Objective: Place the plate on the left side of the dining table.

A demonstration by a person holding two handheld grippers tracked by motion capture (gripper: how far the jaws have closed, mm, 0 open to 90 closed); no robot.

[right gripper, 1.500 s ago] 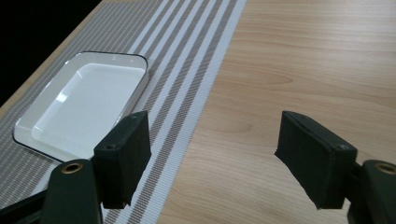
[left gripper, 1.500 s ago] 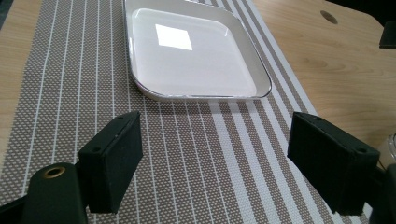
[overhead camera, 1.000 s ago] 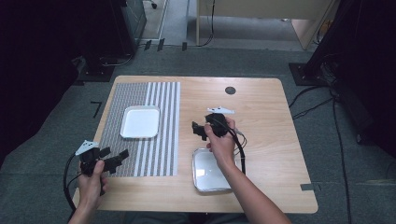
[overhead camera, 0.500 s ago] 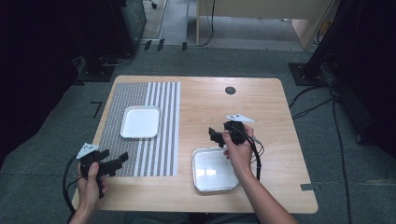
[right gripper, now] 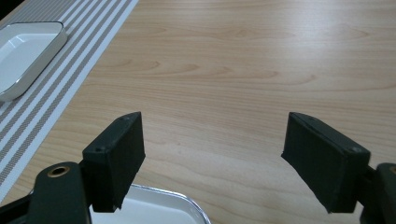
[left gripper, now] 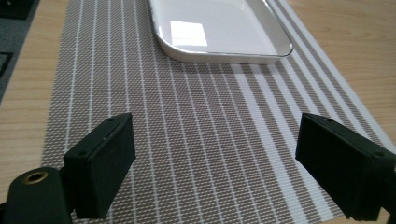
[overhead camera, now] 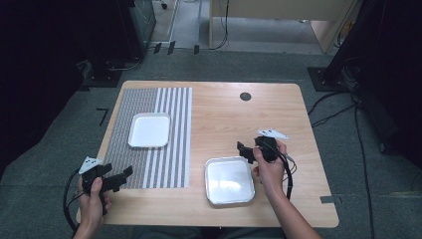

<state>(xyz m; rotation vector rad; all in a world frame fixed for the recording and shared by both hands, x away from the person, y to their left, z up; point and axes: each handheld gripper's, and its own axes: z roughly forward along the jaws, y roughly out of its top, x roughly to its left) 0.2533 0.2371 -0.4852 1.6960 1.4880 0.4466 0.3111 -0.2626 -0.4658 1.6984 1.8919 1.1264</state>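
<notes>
Seen from above, a person seated at the near edge of a light wooden surface with rounded corners holds a pair of black tongs in each hand, both pairs released and grasping nothing. The right tongs hover just past the far right corner of a shiny rectangular metal tray, which lies on bare wood close to the near edge, with open room between it and the right edge. In the right gripper view, the right tongs stand wide over bare wood, the metal tray's rim just below the left one. The left tongs sit at the near left corner, over the near end of a grey woven placemat with white stripes that covers the left part of the surface. In the left gripper view, the left tongs gape over the placemat, and a white rectangular tray with rounded corners lies farther along it, well apart from them. From above, that white tray rests toward the mat's far half. A small dark round grommet marks the far side, and wide bare wood lies between the two trays. Grey carpet surrounds the surface, with black cables trailing at the right and dark equipment along the left and far sides.
</notes>
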